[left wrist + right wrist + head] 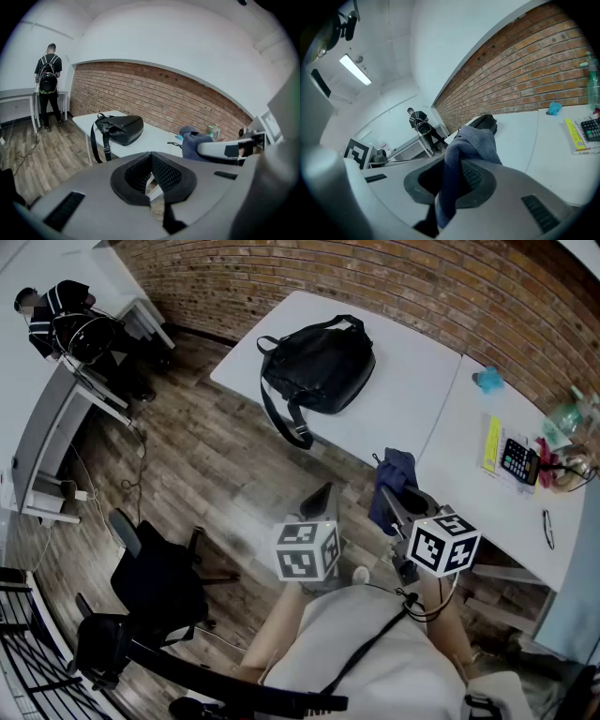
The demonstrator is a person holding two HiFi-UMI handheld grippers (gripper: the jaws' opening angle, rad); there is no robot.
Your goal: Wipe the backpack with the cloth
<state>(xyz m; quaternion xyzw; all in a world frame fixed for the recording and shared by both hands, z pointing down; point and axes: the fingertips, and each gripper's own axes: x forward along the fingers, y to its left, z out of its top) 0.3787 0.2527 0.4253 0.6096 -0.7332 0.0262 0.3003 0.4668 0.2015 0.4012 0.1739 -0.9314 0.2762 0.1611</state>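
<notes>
The wiping has not begun - this looks like the approach. The right tongs (457, 165) are clenched on the dark blue cloth (471, 140), which bunches above them and hangs down between them. The left tongs (151, 158) are pressed together with nothing in them. The black backpack (323, 367) lies flat on the white tabletop (398, 409), well apart from both tongs. Its long axis seems to run roughly along the near edge, handle end towards the brick wall, one strap dangling over the edge. Next, I judge, the cloth must be carried forward and pressed onto the bag's upper face - perhaps with the left tongs steadying it.
</notes>
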